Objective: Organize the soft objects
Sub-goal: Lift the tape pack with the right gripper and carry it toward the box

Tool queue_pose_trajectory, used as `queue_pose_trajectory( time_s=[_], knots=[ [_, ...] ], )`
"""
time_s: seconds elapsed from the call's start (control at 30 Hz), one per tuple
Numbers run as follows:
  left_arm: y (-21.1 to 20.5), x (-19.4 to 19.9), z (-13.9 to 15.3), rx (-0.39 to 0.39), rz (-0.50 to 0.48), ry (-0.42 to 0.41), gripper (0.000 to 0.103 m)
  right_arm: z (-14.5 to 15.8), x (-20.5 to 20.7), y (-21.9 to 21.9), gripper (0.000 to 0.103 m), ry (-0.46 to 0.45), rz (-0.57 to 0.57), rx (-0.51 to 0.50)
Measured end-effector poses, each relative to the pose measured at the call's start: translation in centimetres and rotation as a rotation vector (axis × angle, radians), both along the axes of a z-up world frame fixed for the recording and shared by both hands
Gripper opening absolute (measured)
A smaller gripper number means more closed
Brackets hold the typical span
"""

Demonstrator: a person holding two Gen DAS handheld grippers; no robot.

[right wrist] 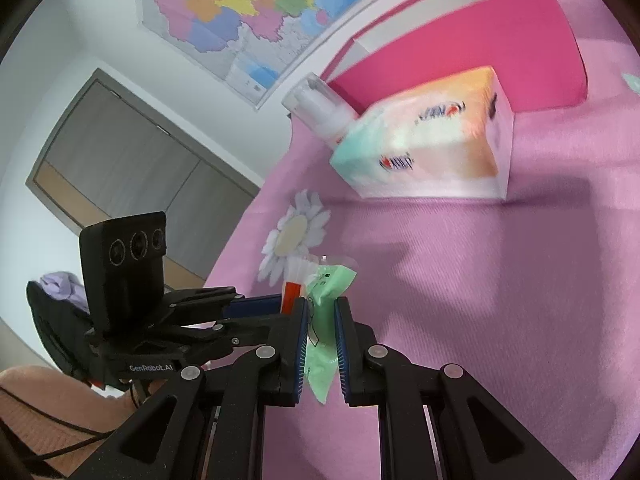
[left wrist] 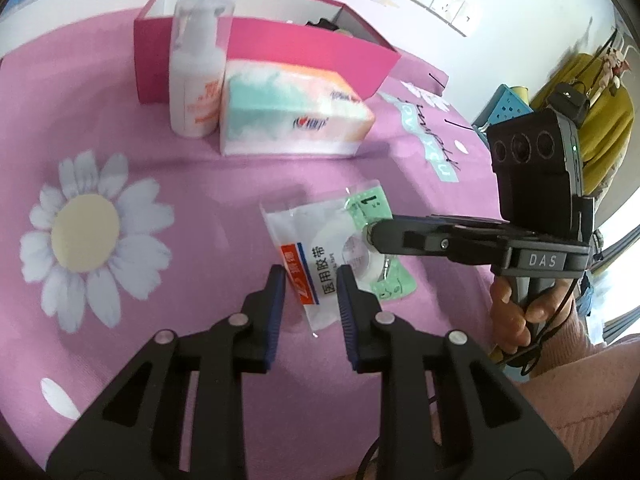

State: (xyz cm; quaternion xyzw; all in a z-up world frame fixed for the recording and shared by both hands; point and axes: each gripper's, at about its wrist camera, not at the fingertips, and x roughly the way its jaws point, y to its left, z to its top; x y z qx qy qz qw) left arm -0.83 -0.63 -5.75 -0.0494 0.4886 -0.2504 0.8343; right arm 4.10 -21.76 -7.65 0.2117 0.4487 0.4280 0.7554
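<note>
My right claw pinches one green packet; my left claw, slightly parted, straddles one medical tape packet.

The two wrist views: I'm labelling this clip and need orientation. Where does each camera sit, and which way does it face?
Left wrist view: on the left gripper, facing down along its fingers at a tape packet on the pink bedspread; the right gripper and a hand show.
Right wrist view: on the right gripper, shut on a green packet; the left gripper and a sleeve show.
Shared: tissue pack, pump bottle, pink box.
</note>
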Motion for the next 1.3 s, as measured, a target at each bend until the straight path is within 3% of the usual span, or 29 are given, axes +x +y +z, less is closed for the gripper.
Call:
queue_pose_trajectory(
  time_s=[0.7,1.3],
  knots=[
    [-1.2,1.9,5.0,0.042,-0.020,-0.126,0.028,4.3,0.9,-1.4,0.013,-0.129,-0.061,0.040],
    [-2.5,4.0,6.8,0.054,-0.040,-0.180,0.028,6.3,2.4,-2.6,0.013,-0.186,-0.091,0.051]
  ],
)
